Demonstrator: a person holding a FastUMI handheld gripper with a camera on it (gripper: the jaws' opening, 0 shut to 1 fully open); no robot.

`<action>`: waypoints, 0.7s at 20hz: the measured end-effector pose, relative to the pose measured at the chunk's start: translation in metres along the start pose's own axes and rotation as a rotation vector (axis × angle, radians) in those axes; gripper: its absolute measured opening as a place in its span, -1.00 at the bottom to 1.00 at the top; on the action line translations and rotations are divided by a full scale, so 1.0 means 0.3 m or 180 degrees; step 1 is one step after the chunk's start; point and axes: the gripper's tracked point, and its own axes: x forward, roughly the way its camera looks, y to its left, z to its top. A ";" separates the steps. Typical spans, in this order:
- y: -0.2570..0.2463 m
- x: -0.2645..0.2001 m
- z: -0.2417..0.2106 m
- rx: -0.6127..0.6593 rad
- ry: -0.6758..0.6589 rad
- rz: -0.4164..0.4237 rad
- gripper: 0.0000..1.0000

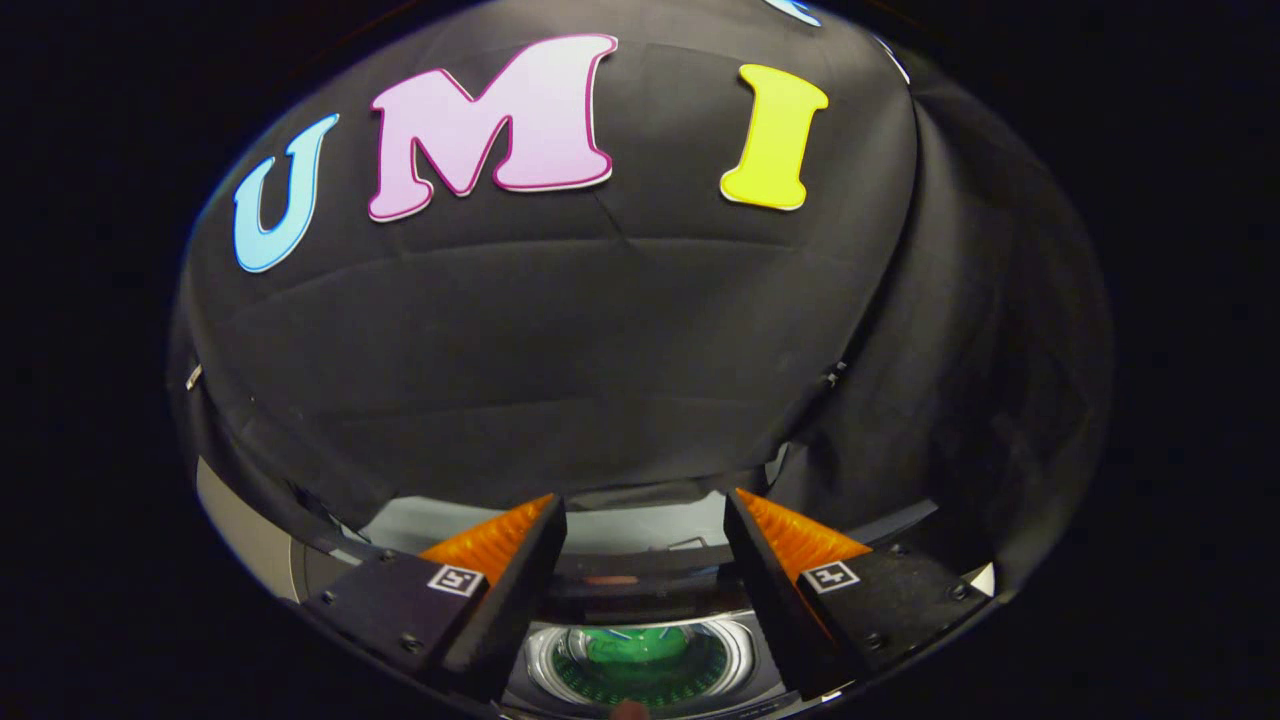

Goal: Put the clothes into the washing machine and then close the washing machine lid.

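A black cloth wall (600,330) stands at the far side of the booth, draped loosely, with soft creases running across it and a seam line crossing its upper half. To the right a second black cloth panel (990,380) hangs in heavier vertical folds and meets the far wall along a slanting edge, with a small clip at the join. Low on the left, beneath the cloth's hem, a strip of pale grey surface (245,535) shows, and the light falls evenly on the fabric without hard shadows.
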 end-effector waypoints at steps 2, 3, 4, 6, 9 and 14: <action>-0.013 -0.016 -0.014 0.0009 -0.0085 -0.0028 0.98; -0.018 -0.026 -0.022 0.0002 -0.0118 -0.0044 0.99; -0.017 -0.040 -0.033 -0.0007 -0.0133 -0.0060 0.99; -0.015 -0.040 -0.034 0.0022 -0.0148 -0.0081 0.99; -0.024 -0.068 -0.056 -0.0010 -0.0176 -0.0111 1.00; -0.031 -0.132 -0.104 -0.0016 -0.0180 -0.0111 1.00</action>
